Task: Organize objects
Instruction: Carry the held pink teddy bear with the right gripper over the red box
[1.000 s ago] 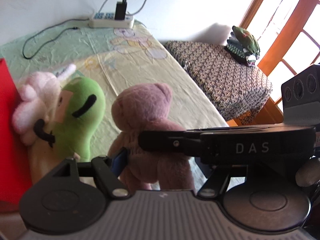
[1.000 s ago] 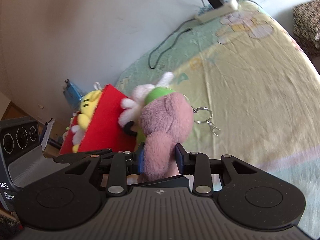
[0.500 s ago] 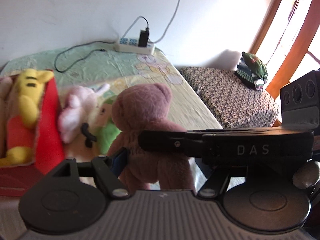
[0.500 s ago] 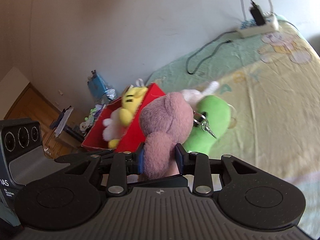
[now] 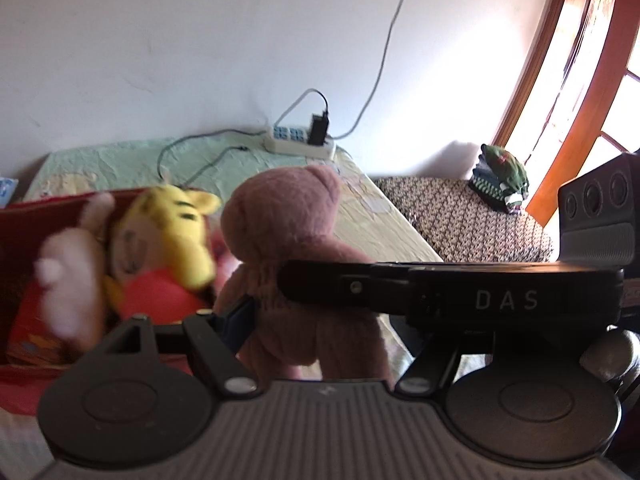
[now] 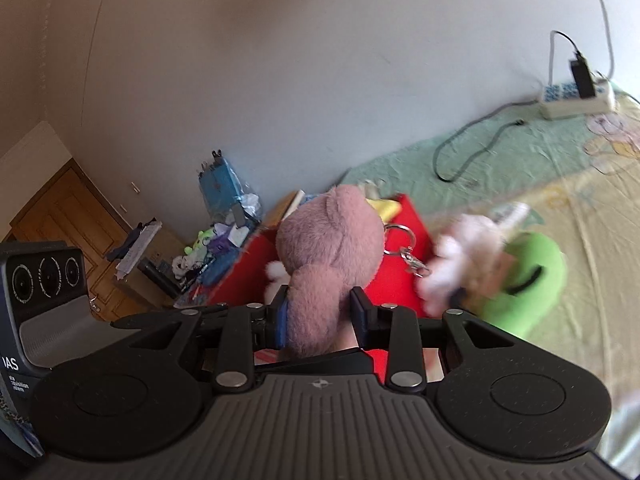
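A mauve teddy bear point(image 6: 328, 256) with a key ring is clamped between the jaws of my right gripper point(image 6: 320, 316). It also shows in the left wrist view point(image 5: 292, 260), where my left gripper point(image 5: 316, 320) stands around it; only its left finger point(image 5: 236, 316) shows, beside the bear, and the right gripper's body crosses in front. A red box point(image 5: 24, 216) at left holds a yellow tiger toy point(image 5: 172, 236) and a pale pink toy point(image 5: 68, 268). The box point(image 6: 412, 240) sits just beyond the bear in the right wrist view.
A green plush point(image 6: 532, 280) and a pink fluffy toy point(image 6: 460, 260) lie on the bed sheet point(image 6: 580, 216) right of the box. A power strip point(image 5: 300, 144) with cables lies at the wall. A patterned stool point(image 5: 472, 220) carries a green toy point(image 5: 502, 176).
Both grippers and the bear have swung left and up towards the red box. The box interior with the yellow tiger has come into the left wrist view; the green plush has left it.
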`<state>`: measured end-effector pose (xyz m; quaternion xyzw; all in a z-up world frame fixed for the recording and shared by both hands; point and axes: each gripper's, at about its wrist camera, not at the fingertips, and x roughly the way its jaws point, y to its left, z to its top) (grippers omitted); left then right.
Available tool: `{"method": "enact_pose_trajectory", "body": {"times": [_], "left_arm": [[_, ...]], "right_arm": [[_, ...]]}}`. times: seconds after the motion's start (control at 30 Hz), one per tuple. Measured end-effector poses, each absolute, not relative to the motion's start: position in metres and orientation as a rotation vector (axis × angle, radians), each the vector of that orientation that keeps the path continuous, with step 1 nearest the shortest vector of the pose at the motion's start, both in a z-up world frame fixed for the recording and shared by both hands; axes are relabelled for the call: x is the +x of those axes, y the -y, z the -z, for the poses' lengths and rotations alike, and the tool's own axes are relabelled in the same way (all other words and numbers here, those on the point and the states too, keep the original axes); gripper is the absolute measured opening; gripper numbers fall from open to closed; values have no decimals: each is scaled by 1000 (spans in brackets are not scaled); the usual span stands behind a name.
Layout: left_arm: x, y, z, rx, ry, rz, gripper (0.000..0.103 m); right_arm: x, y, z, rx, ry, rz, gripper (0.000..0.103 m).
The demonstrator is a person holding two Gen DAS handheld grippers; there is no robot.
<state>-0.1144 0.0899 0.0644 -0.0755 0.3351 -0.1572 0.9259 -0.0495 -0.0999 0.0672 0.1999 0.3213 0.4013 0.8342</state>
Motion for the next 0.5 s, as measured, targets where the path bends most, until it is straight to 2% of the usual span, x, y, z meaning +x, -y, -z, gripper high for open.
{"method": "enact_pose_trajectory", "body": {"times": [0.5], "left_arm": [[-141,-224,-95,-143,-582,292,72]], "right_arm": [[-49,-25,-89,514,-602,-888,33]]}}
